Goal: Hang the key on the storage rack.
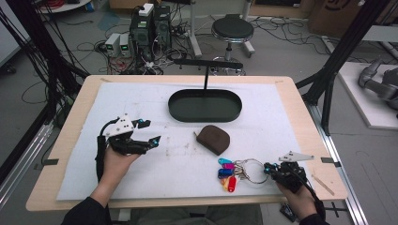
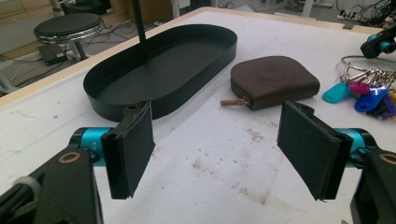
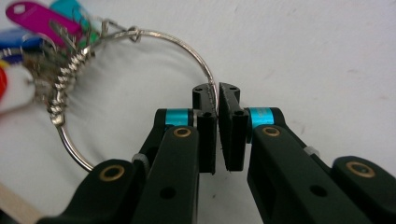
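On the white mat [image 1: 155, 183] that covers the table [image 1: 300, 103], your right gripper [image 1: 271, 168] sits at the near right corner with its jaws pinched together on the big metal key ring [image 1: 254, 169]. From the right gripper view the ring's wire runs straight down between the two pads, which are almost touching. The ring lies flat on the mat, and the bunch of coloured key tags [image 1: 227, 174] hangs off its far side from the gripper: blue, magenta, teal, red and yellow.

Your left gripper [image 1: 149, 132] is well apart from all that, over the near left part of the mat, with its jaws spread wide and nothing between them. Looking along it in the left gripper view, you face bare, slightly stained mat.

Between the two grippers, nearer the middle, a brown leather key pouch [image 1: 213, 138] lies flat with a small brass key tip poking out of one end. Just beyond it stands a black oval tray [image 1: 205, 115], a thin black post rising from it.
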{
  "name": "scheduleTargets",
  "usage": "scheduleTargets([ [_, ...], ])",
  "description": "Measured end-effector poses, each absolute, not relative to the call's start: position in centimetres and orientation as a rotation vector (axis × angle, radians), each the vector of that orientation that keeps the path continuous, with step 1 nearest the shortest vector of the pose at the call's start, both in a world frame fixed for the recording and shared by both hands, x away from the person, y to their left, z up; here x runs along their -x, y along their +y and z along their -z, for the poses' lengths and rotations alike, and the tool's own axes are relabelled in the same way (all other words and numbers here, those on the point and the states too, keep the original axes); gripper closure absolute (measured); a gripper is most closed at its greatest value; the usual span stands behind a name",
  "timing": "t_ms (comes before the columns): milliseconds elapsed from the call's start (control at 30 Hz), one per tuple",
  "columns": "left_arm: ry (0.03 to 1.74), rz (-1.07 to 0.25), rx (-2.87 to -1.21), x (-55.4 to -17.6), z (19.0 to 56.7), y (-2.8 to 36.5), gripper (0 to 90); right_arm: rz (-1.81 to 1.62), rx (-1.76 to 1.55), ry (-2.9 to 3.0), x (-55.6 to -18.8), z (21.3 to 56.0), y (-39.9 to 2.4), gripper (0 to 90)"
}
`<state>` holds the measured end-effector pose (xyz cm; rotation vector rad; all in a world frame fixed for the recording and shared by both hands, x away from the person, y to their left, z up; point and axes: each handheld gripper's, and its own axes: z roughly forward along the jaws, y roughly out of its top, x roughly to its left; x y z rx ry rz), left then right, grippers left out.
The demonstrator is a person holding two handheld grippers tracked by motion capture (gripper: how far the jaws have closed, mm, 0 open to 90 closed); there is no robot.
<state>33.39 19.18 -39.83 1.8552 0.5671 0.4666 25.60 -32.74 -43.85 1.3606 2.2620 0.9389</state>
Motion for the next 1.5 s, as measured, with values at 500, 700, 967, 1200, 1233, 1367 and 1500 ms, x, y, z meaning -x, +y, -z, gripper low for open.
scheduleTargets([
  [500, 0.567, -0.467, -1.853, -33.4, 39.9, 19.2, 27.1, -1.172, -1.363, 2.122, -26.8, 41.8, -33.1, 89.8],
  [700, 0.563, -0.461, -1.853, -33.4, 39.9, 19.2, 27.0, -1.01, -1.413, 2.158, -26.8, 43.4, -33.2, 80.8],
  [967, 0.562, -0.464, -1.856, -33.4, 39.9, 19.1, 27.1, -0.854, -1.338, 2.219, -27.1, 44.5, -32.0, 81.0],
  [1200, 0.565, -0.471, -1.85, -33.2, 39.9, 19.2, 27.1, -0.859, -1.353, 2.218, -27.2, 44.4, -31.8, 88.3],
  [1233, 0.566, -0.471, -1.848, -33.2, 39.9, 19.3, 27.1, -0.873, -1.355, 2.211, -27.3, 44.3, -31.9, 88.3],
  [1367, 0.568, -0.475, -1.848, -33.2, 39.9, 19.4, 27.1, -1.003, -1.367, 2.141, -27.5, 43.3, -32.5, 88.3],
  [1500, 0.572, -0.474, -1.845, -33.2, 39.9, 19.4, 27.1, -1.176, -1.341, 2.086, -27.1, 42.1, -32.8, 88.2],
])
